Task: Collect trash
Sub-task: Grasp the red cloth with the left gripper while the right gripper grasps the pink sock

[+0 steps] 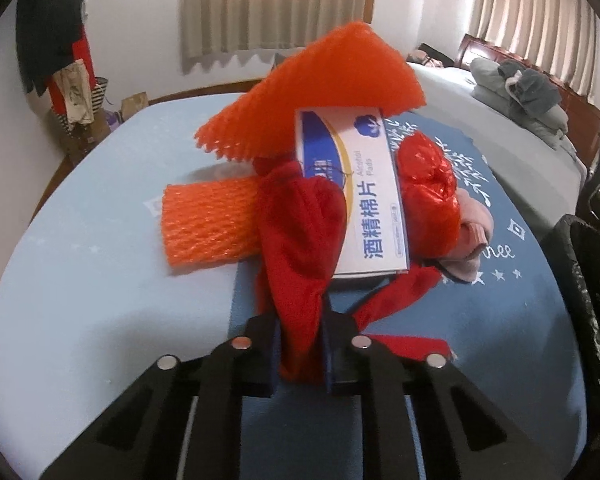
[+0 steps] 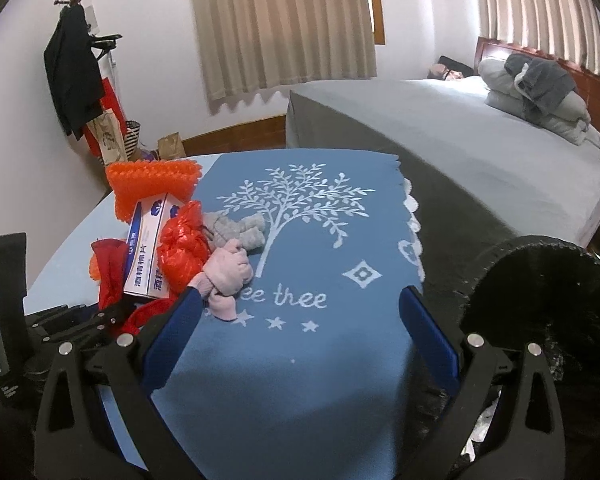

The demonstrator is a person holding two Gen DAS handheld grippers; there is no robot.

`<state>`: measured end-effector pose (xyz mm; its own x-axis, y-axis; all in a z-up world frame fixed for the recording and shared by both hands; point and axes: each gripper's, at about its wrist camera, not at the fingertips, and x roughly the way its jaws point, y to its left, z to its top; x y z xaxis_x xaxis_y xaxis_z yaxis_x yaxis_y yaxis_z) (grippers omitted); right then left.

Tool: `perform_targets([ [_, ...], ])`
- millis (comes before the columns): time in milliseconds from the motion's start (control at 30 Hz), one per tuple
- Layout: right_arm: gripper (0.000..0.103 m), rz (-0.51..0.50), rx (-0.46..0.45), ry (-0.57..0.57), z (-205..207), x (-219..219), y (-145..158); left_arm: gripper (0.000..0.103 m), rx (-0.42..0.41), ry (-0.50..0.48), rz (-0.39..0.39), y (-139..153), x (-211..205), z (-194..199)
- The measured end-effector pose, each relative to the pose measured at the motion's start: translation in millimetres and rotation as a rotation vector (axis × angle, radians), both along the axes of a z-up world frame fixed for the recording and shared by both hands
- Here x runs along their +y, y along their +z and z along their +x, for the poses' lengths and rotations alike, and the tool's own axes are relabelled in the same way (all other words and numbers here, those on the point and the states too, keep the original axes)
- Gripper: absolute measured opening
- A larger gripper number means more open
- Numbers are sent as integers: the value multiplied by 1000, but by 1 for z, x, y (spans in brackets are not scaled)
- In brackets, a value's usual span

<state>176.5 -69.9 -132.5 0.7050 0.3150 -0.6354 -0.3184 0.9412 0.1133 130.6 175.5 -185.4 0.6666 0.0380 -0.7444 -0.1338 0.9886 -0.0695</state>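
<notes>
While left gripper (image 1: 300,344) pinches limp red mesh bag (image 1: 300,240), ridged orange foam netting (image 1: 208,224) beside.

the pile of trash sits on the table (image 2: 300,360), toward its left side. in the pile, the box of alcohol pads (image 1: 352,200) lies in the middle, a foam net (image 1: 320,80) propped on its far end and a second foam net (image 1: 208,224) flat to its left. a mesh bag (image 1: 300,248) drapes over the box's near left edge. a crumpled plastic bag (image 1: 428,184) is right of the box, a cloth (image 2: 228,272) just beyond it. the bin (image 2: 548,300) stands off the table's right edge, the bed (image 2: 460,140) behind.
</notes>
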Motion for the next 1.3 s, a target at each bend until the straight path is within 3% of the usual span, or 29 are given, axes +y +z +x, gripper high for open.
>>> perform_targets([
  [433,95,-9,21,41,21,36,-16,14,-92,42,28,27,16,-17],
  [733,80,-24,70,80,35,58,-30,14,-102,38,46,29,13,-16],
  [833,69,-34,104,105,39,64,-37,14,-99,39,43,29,13,-16],
  [1000,36,-5,139,160,41,66,-39,14,-91,38,39,27,14,-16],
  [1300,28,14,123,168,27,55,-27,14,-104,22,45,32,12,-17],
])
